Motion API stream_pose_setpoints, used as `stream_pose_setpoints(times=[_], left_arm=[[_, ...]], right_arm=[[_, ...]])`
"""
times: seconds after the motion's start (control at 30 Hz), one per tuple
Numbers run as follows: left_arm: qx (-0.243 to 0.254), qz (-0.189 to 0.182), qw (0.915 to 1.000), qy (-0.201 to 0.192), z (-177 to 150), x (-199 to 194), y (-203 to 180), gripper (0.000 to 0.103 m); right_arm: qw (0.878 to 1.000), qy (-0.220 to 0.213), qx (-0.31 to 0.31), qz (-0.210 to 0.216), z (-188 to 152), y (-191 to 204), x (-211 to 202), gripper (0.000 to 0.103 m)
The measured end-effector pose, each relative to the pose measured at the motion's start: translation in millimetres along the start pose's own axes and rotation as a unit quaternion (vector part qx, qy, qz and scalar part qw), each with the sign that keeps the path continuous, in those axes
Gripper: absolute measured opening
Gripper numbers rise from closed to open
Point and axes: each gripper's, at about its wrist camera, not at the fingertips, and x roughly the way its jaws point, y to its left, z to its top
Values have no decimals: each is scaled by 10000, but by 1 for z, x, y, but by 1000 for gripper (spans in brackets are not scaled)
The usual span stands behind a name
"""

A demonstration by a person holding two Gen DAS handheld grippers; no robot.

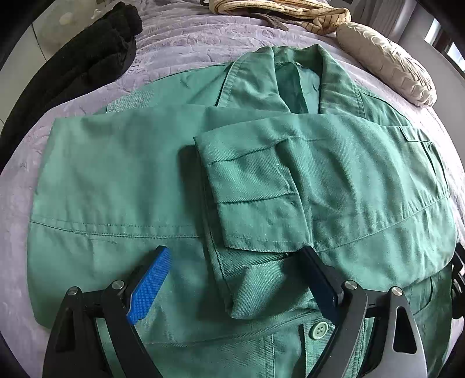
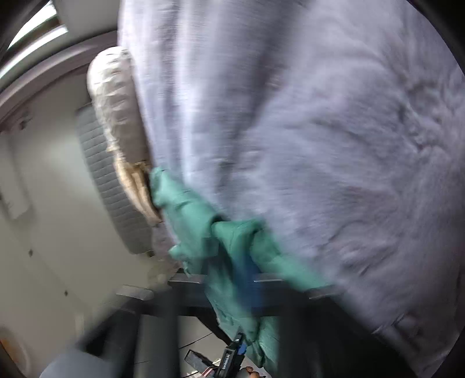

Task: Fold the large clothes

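Note:
A green jacket (image 1: 122, 180) lies flat on the lilac bedspread (image 1: 180, 43), collar at the far side, both sleeves folded across its front. My left gripper (image 1: 235, 261) is open and hovers just above the jacket's lower front, its blue-padded fingers (image 1: 149, 286) on either side of the folded sleeve cuff (image 1: 255, 209). The right wrist view is blurred by motion. There my right gripper (image 2: 244, 279) is shut on a bunch of the green jacket fabric (image 2: 232, 241) at the bed's edge, against the lilac bedspread (image 2: 319, 145).
A black garment (image 1: 96, 55) lies at the far left of the bed. A beige cushion (image 1: 386, 72) and a tan patterned cloth (image 1: 293, 11) lie at the far right; the cushion also shows in the right wrist view (image 2: 116, 101). Another gripper tool (image 2: 232, 357) shows below.

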Motion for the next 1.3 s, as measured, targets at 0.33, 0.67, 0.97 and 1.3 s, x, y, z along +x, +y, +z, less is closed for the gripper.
stream_pose_setpoints(times=[0.33, 0.67, 0.97, 1.3], left_arm=[[4, 136, 9999, -2, 0, 6, -1, 96], [20, 234, 9992, -318, 11, -16, 7, 96], [-3, 578, 9966, -595, 45, -5, 6, 96], [-10, 605, 9962, -634, 65, 30, 12, 97]], right_arm=[[9748, -347, -1660, -1447, -25, 32, -16, 2], [9465, -481, -2689, -1716, -30, 85, -40, 8], [8837, 279, -4299, -1833, -28, 176, 86, 8], [8409, 158, -4713, -2656, 9, 163, 146, 0]])
